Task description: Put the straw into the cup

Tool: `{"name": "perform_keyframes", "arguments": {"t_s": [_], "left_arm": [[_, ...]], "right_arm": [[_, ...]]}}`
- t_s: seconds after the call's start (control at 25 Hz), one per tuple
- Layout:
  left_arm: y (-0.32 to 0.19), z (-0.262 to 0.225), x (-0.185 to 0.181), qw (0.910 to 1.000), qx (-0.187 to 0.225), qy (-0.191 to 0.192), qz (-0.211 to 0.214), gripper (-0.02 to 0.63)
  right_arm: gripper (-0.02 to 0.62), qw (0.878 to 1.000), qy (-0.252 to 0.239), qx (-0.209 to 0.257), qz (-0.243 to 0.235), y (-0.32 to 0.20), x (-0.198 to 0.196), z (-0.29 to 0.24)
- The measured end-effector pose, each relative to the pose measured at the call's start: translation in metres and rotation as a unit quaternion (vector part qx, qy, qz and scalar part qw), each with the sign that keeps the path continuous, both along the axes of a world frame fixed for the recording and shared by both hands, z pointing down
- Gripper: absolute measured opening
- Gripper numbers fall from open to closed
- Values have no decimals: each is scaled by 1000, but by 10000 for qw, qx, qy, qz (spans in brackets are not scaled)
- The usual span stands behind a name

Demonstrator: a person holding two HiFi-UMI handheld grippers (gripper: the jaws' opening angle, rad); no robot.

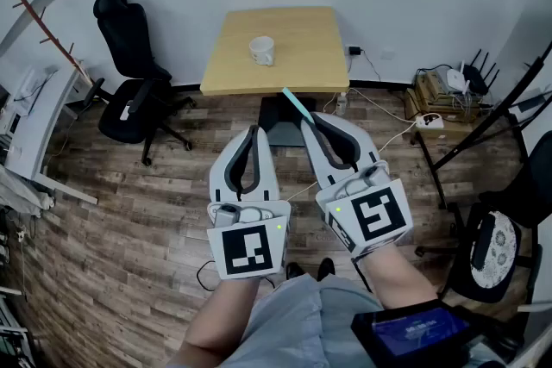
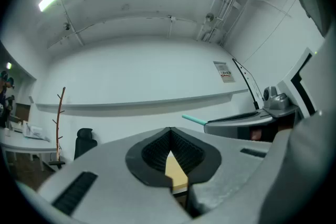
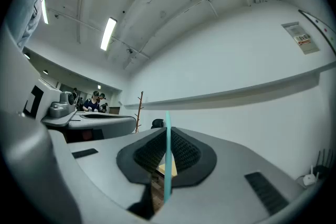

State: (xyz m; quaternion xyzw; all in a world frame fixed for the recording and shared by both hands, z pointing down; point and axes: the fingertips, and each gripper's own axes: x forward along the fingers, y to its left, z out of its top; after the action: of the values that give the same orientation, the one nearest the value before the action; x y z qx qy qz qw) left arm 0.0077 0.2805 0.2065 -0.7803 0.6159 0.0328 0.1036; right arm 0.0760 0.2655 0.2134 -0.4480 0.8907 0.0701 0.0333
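Item: straw (image 1: 296,102), teal, pinched between the closed pads of the right gripper (image 1: 308,118), free end poking ahead, short of the table (image 1: 302,30). Item: left gripper (image 1: 253,132), pads pressed together on nothing. Item: cup (image 1: 262,50), white, upright on the table. Hazards, by my reckoning: the thin straw may swivel in the pinch, and a skewed tip could strike the rim and topple the cup. Unseen: the cup's inside, the straw's rear end, and the cup in either gripper view.
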Motion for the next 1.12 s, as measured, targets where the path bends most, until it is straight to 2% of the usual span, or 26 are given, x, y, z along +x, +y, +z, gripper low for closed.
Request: {"name": "perform_keyframes", "arguments": {"t_s": [0.84,1.12], "left_arm": [[0,10,-33,9997,11,95,229,-2],[-23,20,-38,9996,-134,71,247,-2]], "right_arm": [[20,9998,-59,19,213,4,-26,2],[21,9996,-97,-73,264,-21,-27,6]]}}
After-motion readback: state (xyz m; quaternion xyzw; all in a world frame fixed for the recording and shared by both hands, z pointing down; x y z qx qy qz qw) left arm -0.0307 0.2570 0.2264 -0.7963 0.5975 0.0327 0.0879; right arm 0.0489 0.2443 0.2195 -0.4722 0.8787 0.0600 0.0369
